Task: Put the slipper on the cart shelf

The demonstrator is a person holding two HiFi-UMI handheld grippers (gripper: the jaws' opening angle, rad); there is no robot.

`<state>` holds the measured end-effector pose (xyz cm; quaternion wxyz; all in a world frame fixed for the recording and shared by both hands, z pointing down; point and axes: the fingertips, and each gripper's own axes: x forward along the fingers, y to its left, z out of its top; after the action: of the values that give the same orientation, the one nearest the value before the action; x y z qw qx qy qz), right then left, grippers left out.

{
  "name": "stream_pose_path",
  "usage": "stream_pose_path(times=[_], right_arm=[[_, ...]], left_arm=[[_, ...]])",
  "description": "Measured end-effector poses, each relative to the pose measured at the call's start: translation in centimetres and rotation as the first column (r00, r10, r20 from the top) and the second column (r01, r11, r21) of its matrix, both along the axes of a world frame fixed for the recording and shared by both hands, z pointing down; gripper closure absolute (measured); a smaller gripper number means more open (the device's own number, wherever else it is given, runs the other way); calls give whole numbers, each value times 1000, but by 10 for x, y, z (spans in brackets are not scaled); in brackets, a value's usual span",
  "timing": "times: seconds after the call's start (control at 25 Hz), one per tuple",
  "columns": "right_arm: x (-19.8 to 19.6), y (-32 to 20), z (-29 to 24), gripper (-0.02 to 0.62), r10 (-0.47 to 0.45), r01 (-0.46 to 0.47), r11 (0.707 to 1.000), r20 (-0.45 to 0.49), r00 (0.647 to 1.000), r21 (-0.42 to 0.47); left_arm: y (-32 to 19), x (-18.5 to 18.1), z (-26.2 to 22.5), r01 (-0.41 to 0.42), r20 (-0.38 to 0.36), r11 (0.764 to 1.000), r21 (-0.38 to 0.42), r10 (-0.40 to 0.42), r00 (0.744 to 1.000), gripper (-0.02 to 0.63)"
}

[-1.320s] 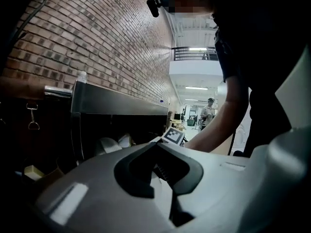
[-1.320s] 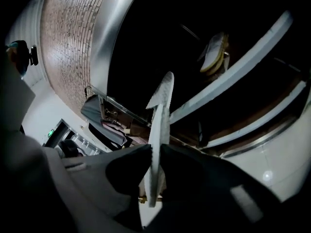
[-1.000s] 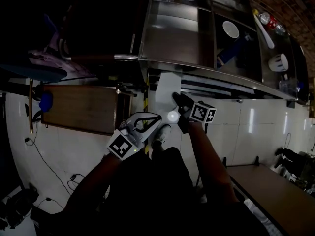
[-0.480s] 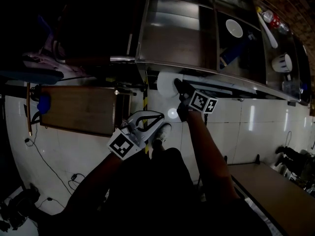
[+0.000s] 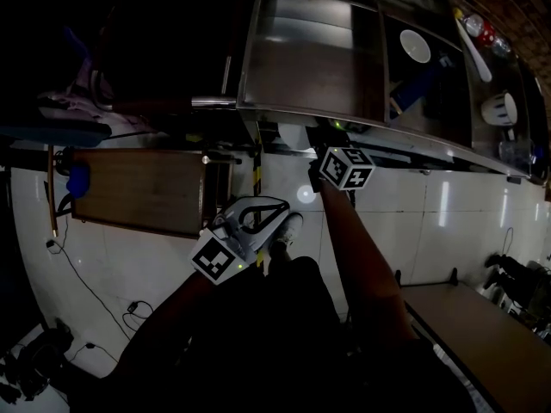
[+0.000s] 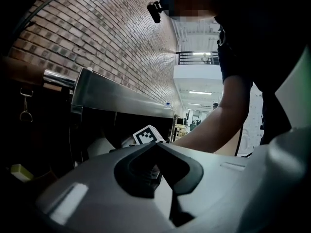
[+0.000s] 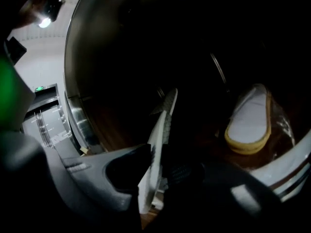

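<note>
The white slipper [image 5: 291, 136] sticks out leftward from my right gripper [image 5: 322, 150] and lies half under the steel cart's [image 5: 310, 110] upper edge. In the right gripper view the slipper [image 7: 160, 135] stands edge-on between the jaws, and my right gripper [image 7: 156, 161] is shut on its sole. It reaches into the dark lower shelf [image 7: 121, 125]. A second slipper [image 7: 249, 123], white insole with a yellow rim, lies on that shelf to the right. My left gripper [image 5: 277, 205] hangs low by the person's leg, shut and empty; in its own view my left gripper [image 6: 156, 145] has its tips together.
The cart's top tray holds a white bowl [image 5: 415, 46], cups [image 5: 499, 108] and a spoon [image 5: 476, 50]. A brown wooden board [image 5: 142, 189] lies left of the cart, cables [image 5: 95, 299] trail over the white floor, and a wooden table [image 5: 482, 334] stands at the lower right.
My right gripper has moved forward to the cart, carrying the slipper from the open floor to under the shelf edge. The left gripper has stayed in place.
</note>
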<state>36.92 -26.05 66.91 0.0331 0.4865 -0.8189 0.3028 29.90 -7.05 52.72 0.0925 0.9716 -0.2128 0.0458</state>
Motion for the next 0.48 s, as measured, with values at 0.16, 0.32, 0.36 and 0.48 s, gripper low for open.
stream_pose_path(times=[0.16,0.32,0.36,0.48], right_arm=[[5,-11,-6,525,29,-25,996,-56,998,80],[9,-19,-4,518,53,-43,995,-111,992,92],[11,-21,-1,513,64,-53,995,-125,990,86],[20,-27,5,490,103,-91,992,-152,983,83]], left_arm=[[2,2,-2,-8,0,1000,23,8,1000,603],[7,3,2,-4,-15,1000,-23,4,1000,603],[7,3,2,-5,-18,1000,-25,5,1000,603],[10,5,2,-23,-17,1000,-5,22,1000,603]])
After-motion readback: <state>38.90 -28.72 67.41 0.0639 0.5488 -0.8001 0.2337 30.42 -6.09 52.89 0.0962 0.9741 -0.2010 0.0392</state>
